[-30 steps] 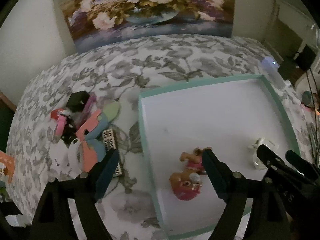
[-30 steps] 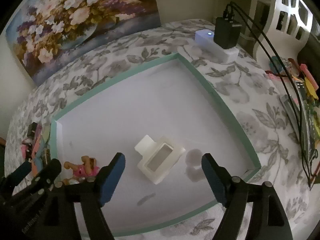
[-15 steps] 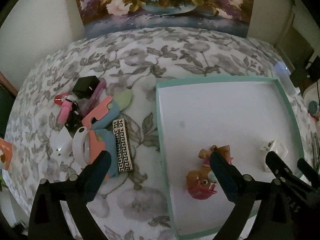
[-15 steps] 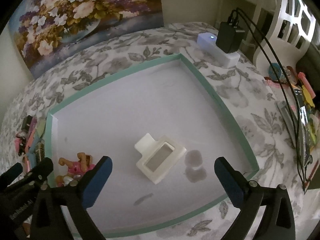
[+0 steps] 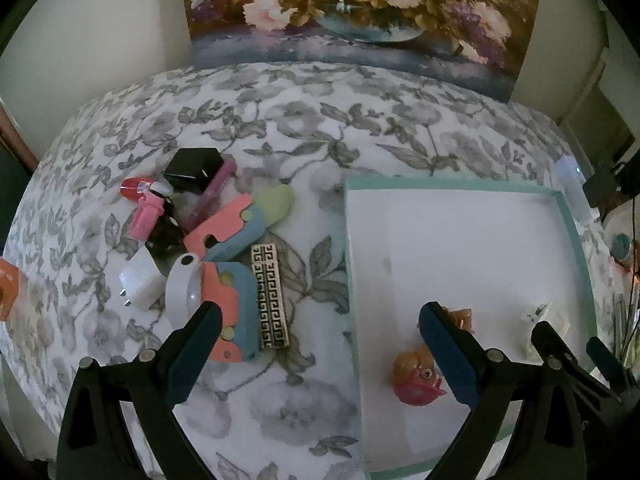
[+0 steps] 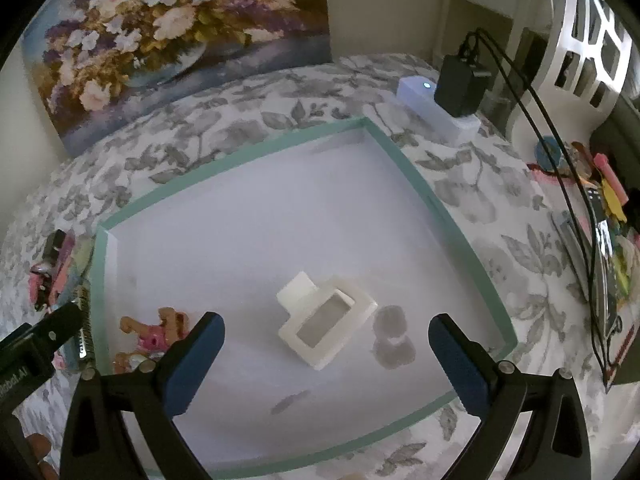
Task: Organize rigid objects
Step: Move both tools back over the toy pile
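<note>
Tools both spread wide and empty since before, left tool [image 5: 320, 356] shifted toward the clutter, right tool [image 6: 326, 360] unmoved

On the worktop [image 5: 280, 128], the tray [image 5: 346, 248] holds a toy figure [image 5: 416, 376] at its 7 o'clock corner, with the clutter pile [image 5: 216, 240] outside at 9 o'clock.
</note>
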`<state>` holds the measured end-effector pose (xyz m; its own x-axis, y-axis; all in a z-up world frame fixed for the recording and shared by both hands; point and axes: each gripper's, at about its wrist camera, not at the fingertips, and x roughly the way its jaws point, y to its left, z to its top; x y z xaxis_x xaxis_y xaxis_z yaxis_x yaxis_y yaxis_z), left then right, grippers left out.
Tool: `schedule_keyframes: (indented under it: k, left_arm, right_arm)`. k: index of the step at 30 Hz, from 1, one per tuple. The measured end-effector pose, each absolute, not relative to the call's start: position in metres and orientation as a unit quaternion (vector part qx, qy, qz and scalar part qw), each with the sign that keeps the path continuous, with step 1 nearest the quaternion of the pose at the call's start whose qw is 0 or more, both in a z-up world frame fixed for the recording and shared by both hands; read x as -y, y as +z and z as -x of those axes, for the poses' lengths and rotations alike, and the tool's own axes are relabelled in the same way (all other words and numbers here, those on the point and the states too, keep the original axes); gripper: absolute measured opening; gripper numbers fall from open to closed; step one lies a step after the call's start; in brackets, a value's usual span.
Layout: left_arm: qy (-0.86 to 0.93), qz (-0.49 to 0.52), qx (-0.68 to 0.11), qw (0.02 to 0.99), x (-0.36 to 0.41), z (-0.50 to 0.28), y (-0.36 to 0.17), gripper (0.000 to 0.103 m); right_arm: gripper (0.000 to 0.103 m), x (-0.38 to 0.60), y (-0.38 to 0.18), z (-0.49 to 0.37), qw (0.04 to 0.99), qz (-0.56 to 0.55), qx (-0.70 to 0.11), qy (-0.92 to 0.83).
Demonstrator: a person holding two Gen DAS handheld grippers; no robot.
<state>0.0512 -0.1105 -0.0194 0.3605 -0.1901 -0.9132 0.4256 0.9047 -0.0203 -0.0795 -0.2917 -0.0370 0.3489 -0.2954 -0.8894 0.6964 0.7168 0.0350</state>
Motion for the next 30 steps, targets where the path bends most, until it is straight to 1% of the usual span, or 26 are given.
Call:
schedule_keyframes:
  k: [13,19,30]
  left_arm:
    - [-0.172,-0.084,-0.520,0.832,0.065,-0.081,-0.003,0.099]
    - [-0.153,-0.066,-0.523,0.836,0.029,-0.099,0.009,0.099]
    - [-0.082,-0.045,-0.521,0.848,-0.050,-0.129,0.016,0.099]
  right_arm:
    - [0.103,0.263,-0.021,0.063,0.816,-0.226,-0.468,-0.254]
    - [0.103,0.231,-0.005,0.047,0.840,-0.203,-0.452,-0.221]
    - [0.103,0.168,-0.011,0.003,0.851,-0.179,-0.467,-0.160]
